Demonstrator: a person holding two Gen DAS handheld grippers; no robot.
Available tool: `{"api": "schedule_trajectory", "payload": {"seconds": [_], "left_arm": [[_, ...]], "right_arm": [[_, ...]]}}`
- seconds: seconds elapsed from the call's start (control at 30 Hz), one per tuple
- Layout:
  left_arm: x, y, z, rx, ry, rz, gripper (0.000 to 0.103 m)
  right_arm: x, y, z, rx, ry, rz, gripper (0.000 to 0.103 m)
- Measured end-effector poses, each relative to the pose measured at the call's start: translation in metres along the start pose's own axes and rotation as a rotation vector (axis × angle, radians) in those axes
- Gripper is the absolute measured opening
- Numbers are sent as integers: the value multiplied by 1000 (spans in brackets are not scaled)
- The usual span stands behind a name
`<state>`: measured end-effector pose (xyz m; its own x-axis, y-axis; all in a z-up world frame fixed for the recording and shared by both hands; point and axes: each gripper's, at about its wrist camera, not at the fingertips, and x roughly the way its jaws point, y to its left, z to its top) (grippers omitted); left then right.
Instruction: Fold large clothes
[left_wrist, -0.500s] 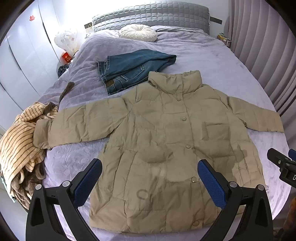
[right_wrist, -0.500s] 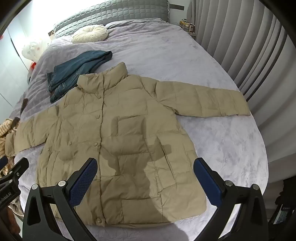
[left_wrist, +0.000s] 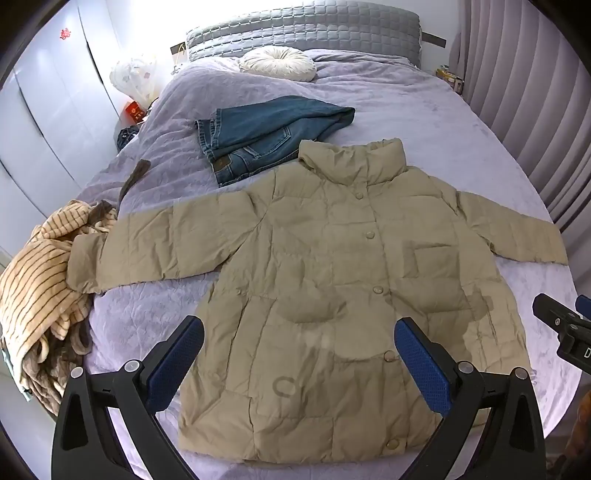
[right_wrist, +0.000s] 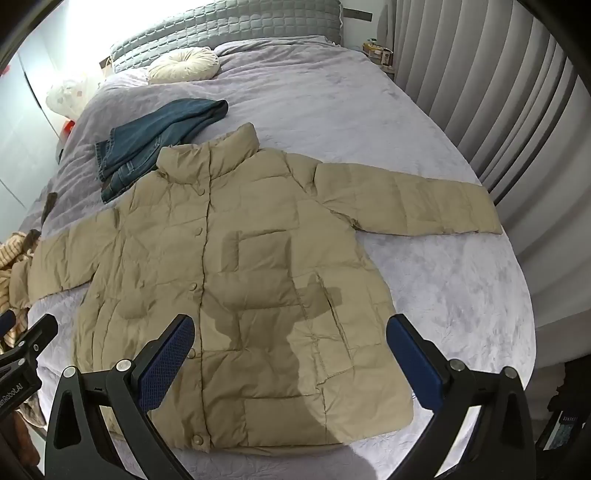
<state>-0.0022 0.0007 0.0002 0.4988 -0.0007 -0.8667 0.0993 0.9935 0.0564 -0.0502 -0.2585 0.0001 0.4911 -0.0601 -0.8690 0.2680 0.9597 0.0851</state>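
Note:
A beige padded jacket (left_wrist: 332, 280) (right_wrist: 229, 280) lies flat and buttoned on the lilac bed, collar toward the headboard, both sleeves spread out sideways. My left gripper (left_wrist: 299, 343) hovers above its lower hem, wide open with nothing between the blue pads. My right gripper (right_wrist: 290, 339) hangs above the hem's right half, also wide open and empty. Each gripper's black body shows at the other view's edge. Shadows of the grippers fall on the jacket's lower front.
Folded blue jeans (left_wrist: 266, 136) (right_wrist: 155, 144) lie beyond the jacket's left shoulder. A striped beige garment heap (left_wrist: 40, 295) sits at the bed's left edge by the sleeve cuff. A round cream cushion (left_wrist: 279, 62) rests near the quilted headboard. Curtains (right_wrist: 498, 92) run along the right.

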Motion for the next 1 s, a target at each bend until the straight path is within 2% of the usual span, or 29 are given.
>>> {"api": "schedule_trajectory", "payload": {"seconds": [1.0], "left_arm": [[4,6,-14,-1,7,5,103]], "right_arm": [[0,7,-2,-9,7,1,103]]}}
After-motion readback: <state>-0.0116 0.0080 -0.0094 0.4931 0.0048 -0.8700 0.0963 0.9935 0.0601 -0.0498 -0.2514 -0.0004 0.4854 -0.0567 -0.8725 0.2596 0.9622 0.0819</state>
